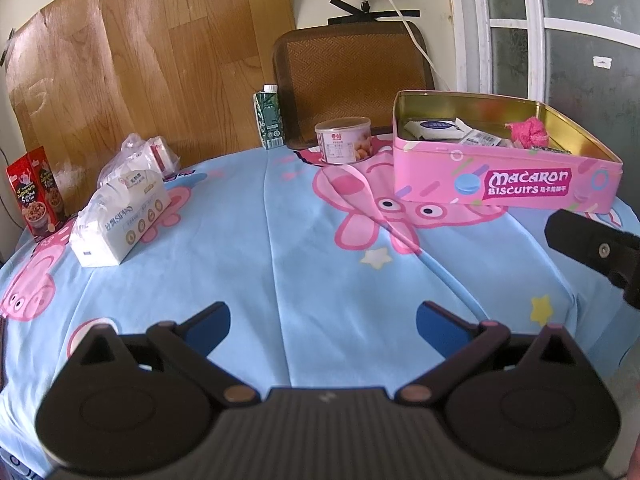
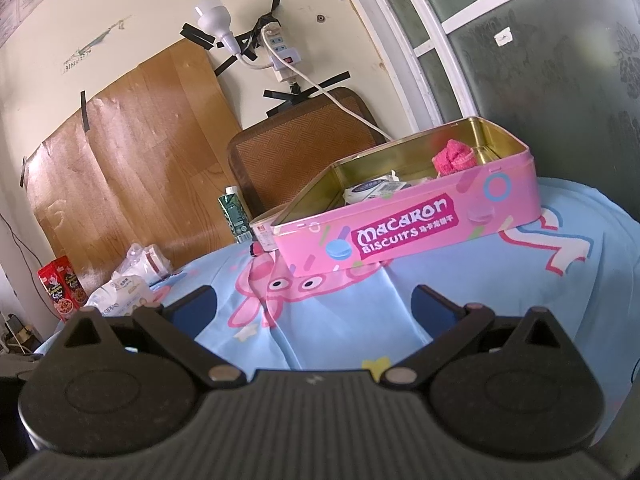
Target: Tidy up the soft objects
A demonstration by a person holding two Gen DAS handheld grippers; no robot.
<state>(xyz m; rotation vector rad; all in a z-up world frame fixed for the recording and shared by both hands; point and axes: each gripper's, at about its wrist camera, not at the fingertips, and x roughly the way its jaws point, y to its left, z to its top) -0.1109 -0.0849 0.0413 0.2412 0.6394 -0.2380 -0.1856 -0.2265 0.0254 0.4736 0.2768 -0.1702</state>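
Both hand-held grippers hang low over the tabletop (image 1: 304, 240), which is covered by a light blue cloth printed with pink cartoon pigs. The left hand-held gripper (image 1: 323, 326) has its blue-padded fingers spread wide with nothing between them, and the right hand-held gripper (image 2: 313, 307) is likewise wide apart and empty; part of its black body shows at the right edge of the left wrist view, near the tin's front corner. The pink Macaron Biscuits tin (image 1: 508, 184) sits lidless on the right part of the cloth, and inside it a crumpled pink fluffy cloth (image 1: 530, 132) lies at the right end beside several white sachets (image 1: 436, 127). Just to the left of the tin stands a short round can (image 1: 344, 140), and behind that a green drink carton (image 1: 270, 118) stands upright in front of a woven brown chair back (image 1: 352, 68). On the left side of the tabletop a white soft tissue pack (image 1: 120, 220) lies on its side, with a clear plastic bag of small white items (image 1: 140, 156) just behind it. At the far left edge stands a red snack box (image 1: 36, 196), upright.
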